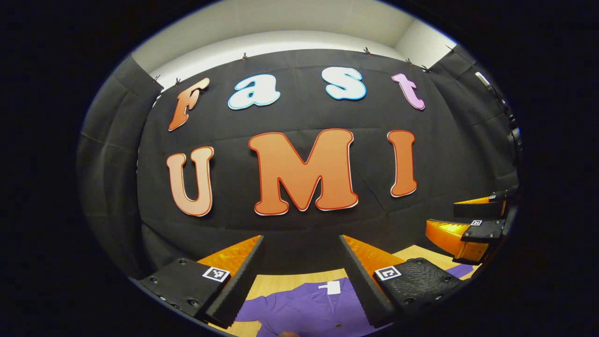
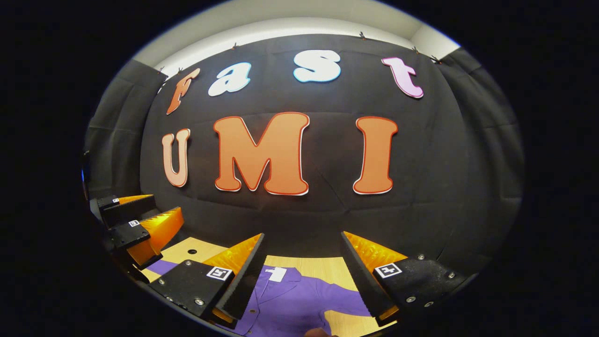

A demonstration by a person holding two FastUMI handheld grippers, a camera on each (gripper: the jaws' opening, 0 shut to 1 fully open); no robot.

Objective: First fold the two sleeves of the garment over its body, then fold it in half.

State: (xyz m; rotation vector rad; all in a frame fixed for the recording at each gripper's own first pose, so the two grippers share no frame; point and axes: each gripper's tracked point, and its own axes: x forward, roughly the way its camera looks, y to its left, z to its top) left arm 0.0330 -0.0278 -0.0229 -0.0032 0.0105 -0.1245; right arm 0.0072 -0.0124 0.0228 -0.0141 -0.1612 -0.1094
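Garment (image 1: 309,311): purple, buttoned, with a collar and a white neck label (image 1: 332,287). It lies flat below and between the fingers of the left gripper (image 1: 302,276), collar end pointing ahead of the fingers toward the booth wall, so its long axis runs roughly along the gripper's forward line. In the right gripper view the same garment (image 2: 299,304) sits below and between the fingers of the right gripper (image 2: 302,276); its label (image 2: 276,274) lies nearer the left-hand finger, and one sleeve (image 2: 346,302) stretches out under the right-hand finger. A further strip of purple cloth shows beyond the left-hand finger, beside the other gripper.

Left gripper: fingers spread wide, nothing between them, held above the cloth without touching it. It also appears at the left edge of the right gripper view, jaws parted.

Right gripper: fingers likewise spread wide and holding nothing, above the cloth. It also appears at the right edge of the left gripper view, jaws parted.

Surface: light wooden table (image 2: 323,267), bare ahead of the collar; a small dark hole (image 2: 192,251) sits in it ahead of the right gripper's left-hand finger.

Room: black cloth wall (image 1: 299,234) straight ahead of both grippers, clipped along its top edge, with a pale wall and ceiling (image 1: 281,28) above it.
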